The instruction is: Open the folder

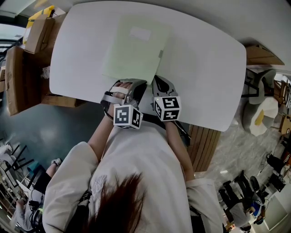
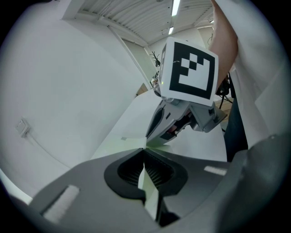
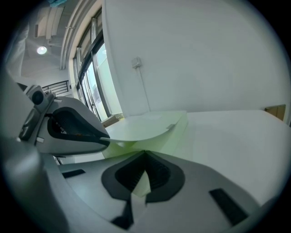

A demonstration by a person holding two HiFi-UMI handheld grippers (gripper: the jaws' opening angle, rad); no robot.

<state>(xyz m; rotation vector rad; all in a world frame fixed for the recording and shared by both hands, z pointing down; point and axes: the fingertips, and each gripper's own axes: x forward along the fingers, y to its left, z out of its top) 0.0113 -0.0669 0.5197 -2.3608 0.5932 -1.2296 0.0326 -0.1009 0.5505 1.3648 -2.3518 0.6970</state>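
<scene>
Gripper L (image 2: 144, 154) & gripper R (image 3: 144, 157) each pinch folder (image 1: 136, 50) edge, cover seemingly lifted.

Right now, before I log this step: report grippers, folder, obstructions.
Grippers: left gripper shut on folder near edge, right gripper shut beside it. Cover bowed up slightly; folder on table. Nothing in the way.

White table (image 1: 204, 68), rounded corners: one. Cardboard boxes (image 1: 18, 77): stood on the floor beside the table's left edge. Wooden slatted panel (image 1: 205, 145): lay below the table's near right corner. White chair (image 1: 263, 113): stood right of the table, apart from it. Ceiling strip lights (image 2: 174, 8): were lit. Small wall box (image 3: 135, 62): had a cable running down from it.
</scene>
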